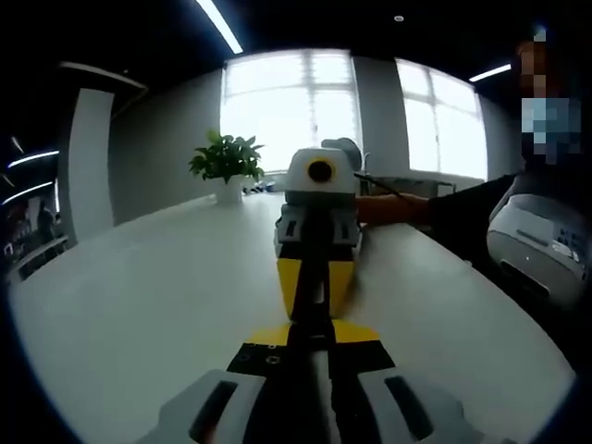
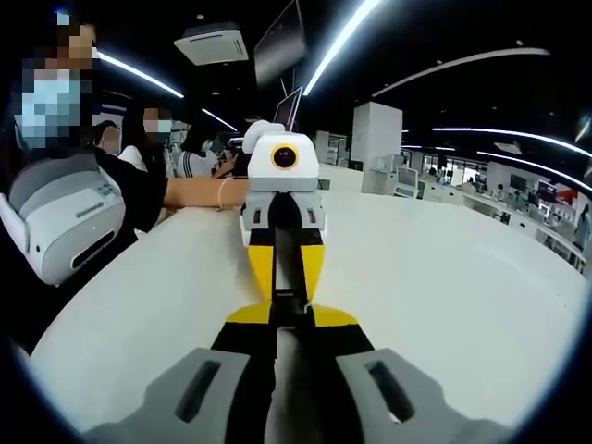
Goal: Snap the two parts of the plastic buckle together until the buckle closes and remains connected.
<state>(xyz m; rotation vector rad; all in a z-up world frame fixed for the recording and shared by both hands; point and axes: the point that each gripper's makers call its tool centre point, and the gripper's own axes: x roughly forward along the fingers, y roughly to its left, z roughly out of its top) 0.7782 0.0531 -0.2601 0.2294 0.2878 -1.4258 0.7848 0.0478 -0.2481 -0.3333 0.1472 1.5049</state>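
Two dark parts of the buckle (image 1: 311,319) sit edge-on in the narrow line where the grippers meet nose to nose, held up off the white tabletop (image 1: 139,305) instead of resting on it. The join itself is hidden between the yellow tips, so whether the latch has caught cannot be told.

The left gripper (image 1: 310,347) has its fingers drawn close together, pinching its end of the dark piece. The right gripper (image 1: 315,277), facing it, has its yellow fingers likewise closed in on the other end. The right gripper view gives the same picture from the other side: the buckle (image 2: 289,301) lies between the right gripper (image 2: 289,324) and the left gripper (image 2: 287,277).

The main risk, as I judge it, is misalignment. With both halves carried in the air, a slight roll or tilt of one hand would send the prongs against the socket's edge, and they would jam or skid rather than click. Pushing harder then could twist a half out of its thin pinch and drop it onto the tabletop. Letting go too soon is the other danger, since a half-seated latch would spring apart.

A person's forearm (image 1: 398,208) lies along the tabletop behind the right gripper, and a potted plant (image 1: 227,159) stands well away at the far end.
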